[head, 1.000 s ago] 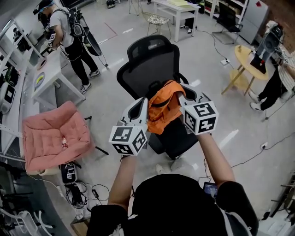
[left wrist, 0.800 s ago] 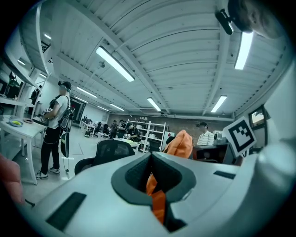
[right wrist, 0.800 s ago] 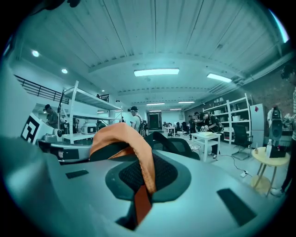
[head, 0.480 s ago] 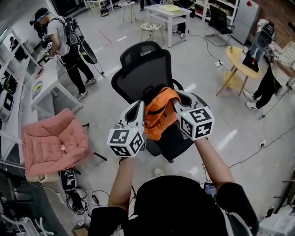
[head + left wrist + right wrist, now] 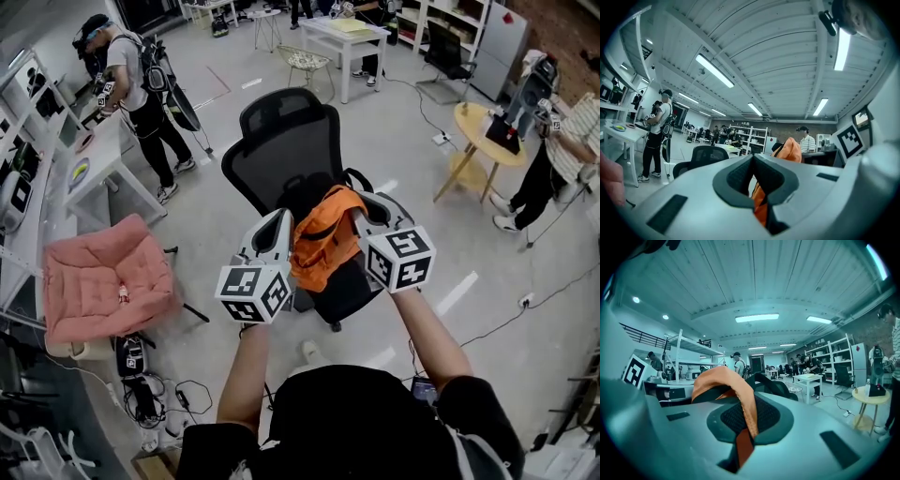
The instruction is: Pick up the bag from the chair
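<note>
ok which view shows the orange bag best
The head view: the whole orange bag shows, held between the left gripper and right gripper, with the black chair behind it. The left gripper view shows only orange fabric pinched in its jaws; the right gripper view, just a strap fold.

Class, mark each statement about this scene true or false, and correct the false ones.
1. The left tongs and the right tongs both grip the orange bag. True.
2. In the head view, a pink cushion lies to the left of the office chair. True.
3. The office chair is white. False: it is black.
4. The right tongs are open and empty. False: they are shut on an orange strap of the bag.
</note>
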